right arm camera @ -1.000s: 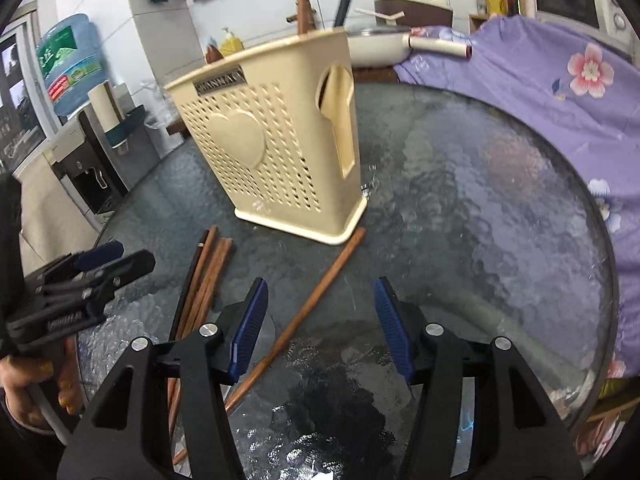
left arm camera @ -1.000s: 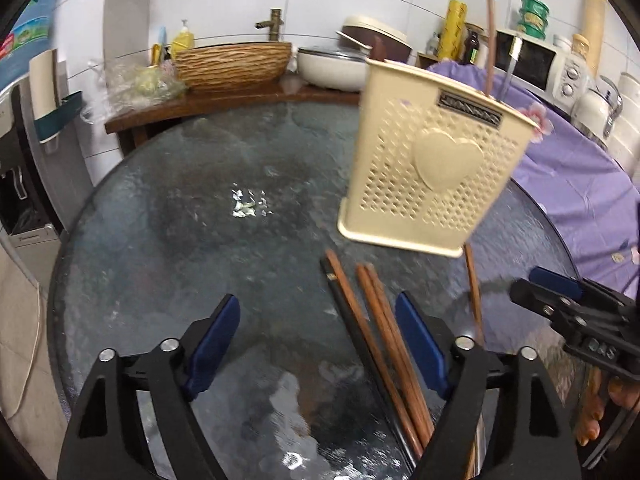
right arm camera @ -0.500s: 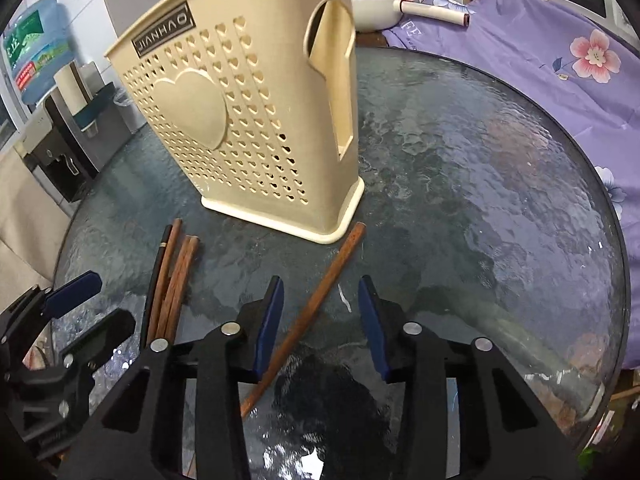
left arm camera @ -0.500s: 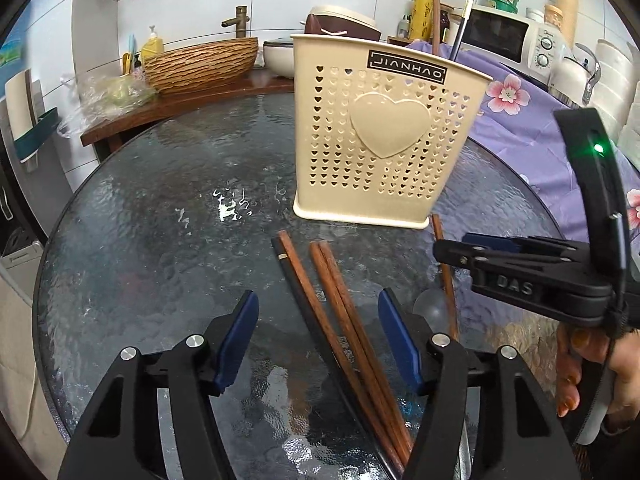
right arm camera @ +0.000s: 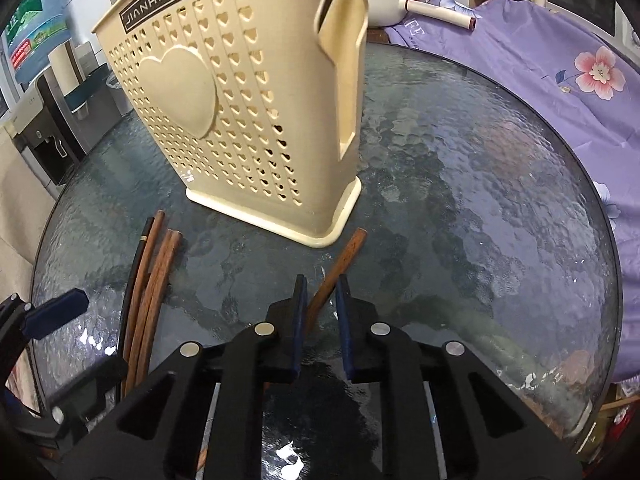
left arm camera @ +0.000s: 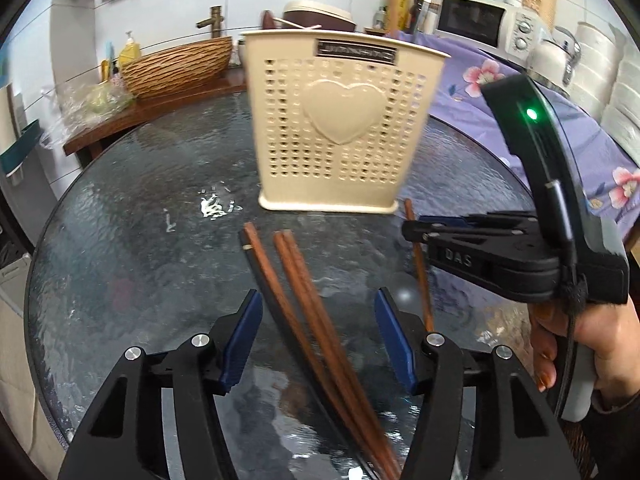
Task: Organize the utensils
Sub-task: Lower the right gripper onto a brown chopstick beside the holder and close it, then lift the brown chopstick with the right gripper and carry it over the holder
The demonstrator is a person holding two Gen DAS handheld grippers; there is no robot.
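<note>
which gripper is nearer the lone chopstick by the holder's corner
Right. The right gripper straddles the lone chopstick, pads nearly closed around it. The left gripper sits open over the chopstick bundle beside it.

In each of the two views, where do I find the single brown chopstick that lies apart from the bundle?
Left wrist view: the single chopstick lies right of centre, partly hidden behind the right gripper.
Right wrist view: the same chopstick lies low at centre, between the nearly closed fingers of that gripper.
Shared landmark: the cream utensil holder, beside whose corner the chopstick's far end lies.
</note>
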